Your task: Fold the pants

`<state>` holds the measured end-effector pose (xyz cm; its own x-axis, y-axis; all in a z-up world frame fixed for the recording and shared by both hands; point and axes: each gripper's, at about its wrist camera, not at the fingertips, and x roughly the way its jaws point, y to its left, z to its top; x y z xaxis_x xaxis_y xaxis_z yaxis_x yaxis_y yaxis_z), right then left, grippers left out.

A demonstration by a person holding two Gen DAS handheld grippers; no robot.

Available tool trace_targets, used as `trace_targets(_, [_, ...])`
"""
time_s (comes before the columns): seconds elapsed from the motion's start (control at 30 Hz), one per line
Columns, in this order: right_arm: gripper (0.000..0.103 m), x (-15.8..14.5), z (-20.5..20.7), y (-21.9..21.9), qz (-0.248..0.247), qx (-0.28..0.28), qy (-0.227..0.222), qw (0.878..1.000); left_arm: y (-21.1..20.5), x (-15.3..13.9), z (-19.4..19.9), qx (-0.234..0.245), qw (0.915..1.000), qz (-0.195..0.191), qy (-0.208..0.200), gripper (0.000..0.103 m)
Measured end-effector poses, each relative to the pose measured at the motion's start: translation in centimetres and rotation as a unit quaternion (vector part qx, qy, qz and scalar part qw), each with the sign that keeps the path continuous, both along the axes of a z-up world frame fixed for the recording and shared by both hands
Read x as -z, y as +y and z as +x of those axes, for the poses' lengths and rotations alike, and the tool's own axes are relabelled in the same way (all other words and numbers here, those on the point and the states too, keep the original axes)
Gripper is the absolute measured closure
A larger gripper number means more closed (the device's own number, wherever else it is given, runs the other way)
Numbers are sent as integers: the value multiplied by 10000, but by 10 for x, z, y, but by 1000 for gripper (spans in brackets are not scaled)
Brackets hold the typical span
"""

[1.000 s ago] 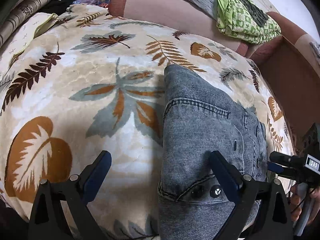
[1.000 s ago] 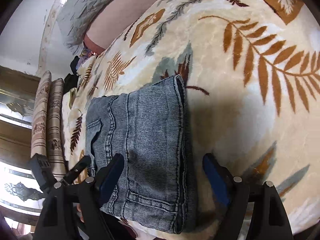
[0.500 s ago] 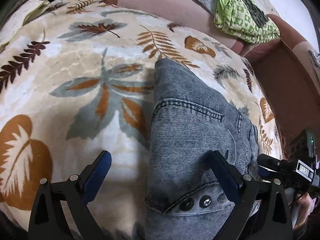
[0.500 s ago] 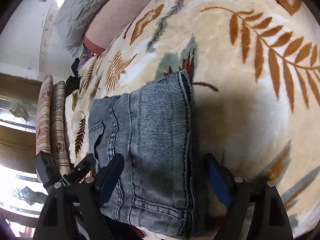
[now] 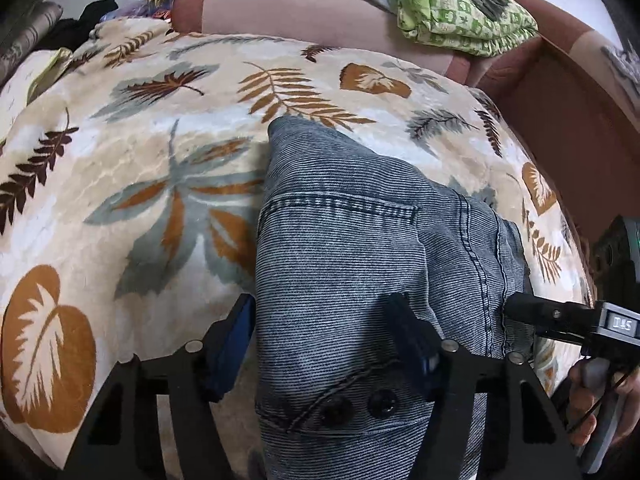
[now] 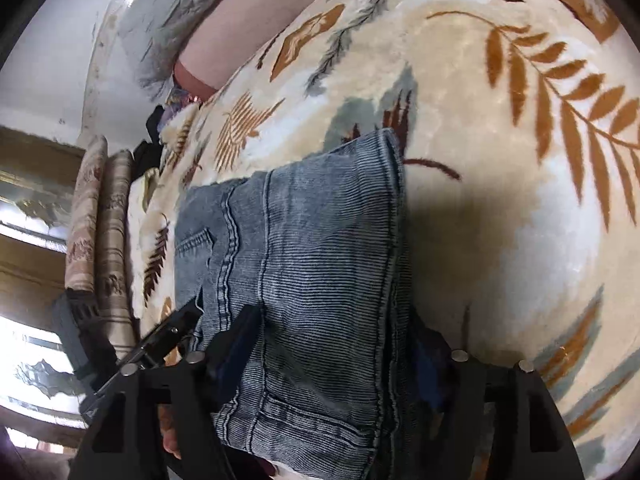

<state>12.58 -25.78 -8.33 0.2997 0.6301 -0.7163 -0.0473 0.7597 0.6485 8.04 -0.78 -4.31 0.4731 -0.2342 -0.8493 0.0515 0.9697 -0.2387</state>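
Grey-blue denim pants (image 5: 352, 248) lie folded into a compact stack on a leaf-print blanket (image 5: 120, 168). My left gripper (image 5: 324, 332) straddles the near left edge of the stack by the two waist buttons, one finger (image 5: 232, 332) beside the edge and the other (image 5: 412, 340) on top of the fabric, jaws partly closed around the denim. The pants fill the right wrist view (image 6: 304, 264). My right gripper (image 6: 332, 344) straddles their other near edge, jaws closing around the fabric. The right gripper also shows at the right of the left wrist view (image 5: 568, 320).
A pink sofa back (image 5: 280, 4) with a green patterned cloth (image 5: 460, 12) lies beyond the blanket. Rolled patterned cushions (image 6: 100, 220) stand at the left of the right wrist view. The blanket (image 6: 500, 160) stretches bare to the right.
Both grippers moved forward over the folded pants and their jaws narrowed around the near edges of the stack.
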Motion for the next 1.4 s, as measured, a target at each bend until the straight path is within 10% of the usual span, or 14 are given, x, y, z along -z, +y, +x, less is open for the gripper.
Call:
trace_targets(0.13, [14, 1, 3, 6, 88, -81, -20, 9999, 5, 5, 1, -85, 9998, -165, 77, 32])
trace_targets(0.27, [37, -4, 1, 14, -270, -76, -67, 9996, 6, 5, 1, -49, 9998, -201, 44, 33])
trace_targets(0.43, [71, -11, -6, 13, -561, -109, -243, 9981, -4, -3, -4, 108, 9997, 98, -185, 72])
trace_targets(0.63, [81, -43, -15, 22, -786, -258, -785, 9935, -1, -23, -12, 189, 9987, 90, -475, 85])
trace_targets(1.1, [82, -168, 36, 58, -741, -572, -2257, 9697, 31, -113, 21, -271, 9836, 194, -1773, 85])
trace_targets(1.27, [80, -127, 74, 80, -642, -758, -1874, 9773, 44, -71, 54, -403, 9901, 387, -1286, 79])
trace_targets(1.33, [75, -94, 88, 84, -691, -843, -1455, 9833, 48, -38, 68, -433, 9950, 584, -681, 50])
trace_targets(1.4, [68, -51, 98, 93, -1196, -907, -895, 9846, 56, -10, 72, -551, 9965, 630, -81, 44])
